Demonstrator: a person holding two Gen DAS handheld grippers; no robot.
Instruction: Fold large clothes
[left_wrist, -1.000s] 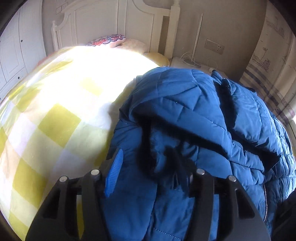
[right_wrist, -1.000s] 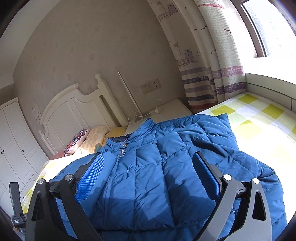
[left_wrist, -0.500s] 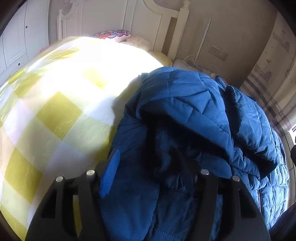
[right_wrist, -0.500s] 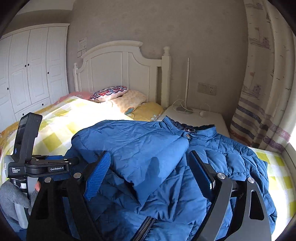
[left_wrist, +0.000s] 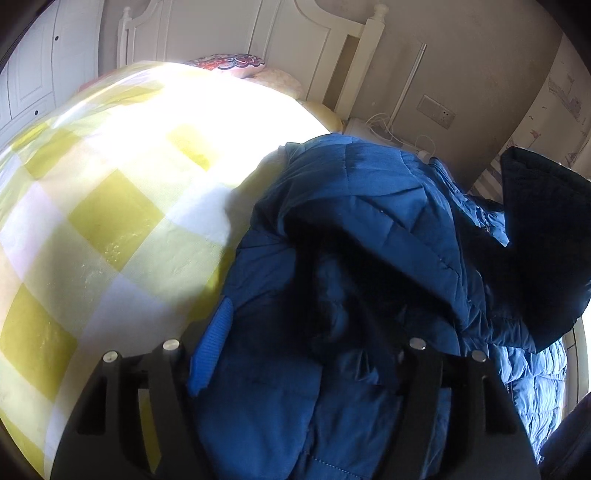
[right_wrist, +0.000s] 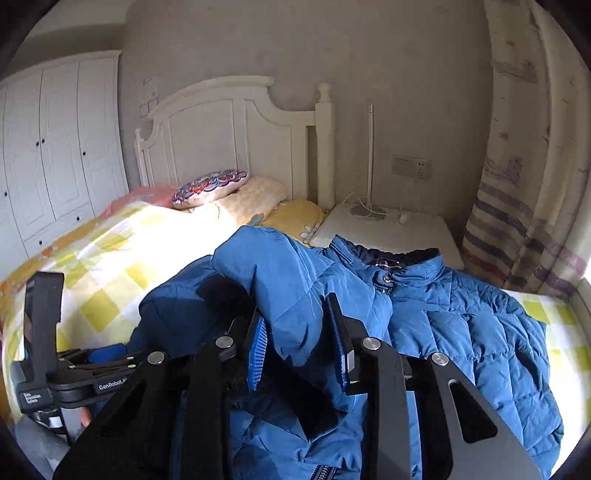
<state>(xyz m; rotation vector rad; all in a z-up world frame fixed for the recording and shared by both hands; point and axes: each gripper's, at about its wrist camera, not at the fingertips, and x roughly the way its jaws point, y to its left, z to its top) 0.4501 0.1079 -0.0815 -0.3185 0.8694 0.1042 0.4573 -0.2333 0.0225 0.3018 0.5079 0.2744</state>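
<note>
Blue quilted jacket (right_wrist: 461, 332) rumpled on yellow-checked bedspread (right_wrist: 110, 243), sleeve fold pinched by closing right gripper (right_wrist: 299, 343), left gripper (left_wrist: 306, 354) opening, spread over jacket, nightstand (right_wrist: 388, 229) beyond collar.

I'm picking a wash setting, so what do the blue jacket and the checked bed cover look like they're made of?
Blue jacket: apparently smooth synthetic shell, slightly shiny, quilted into puffy stitched sections, so probably padded. Checked bed cover: seemingly matte woven cloth, perhaps cotton; fine weave shows in sunlight. Neither fibre is certain.

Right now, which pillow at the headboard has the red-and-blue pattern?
The patterned pillow, resting on the cream pillow; the yellow pillow lies nearest the nightstand.
</note>
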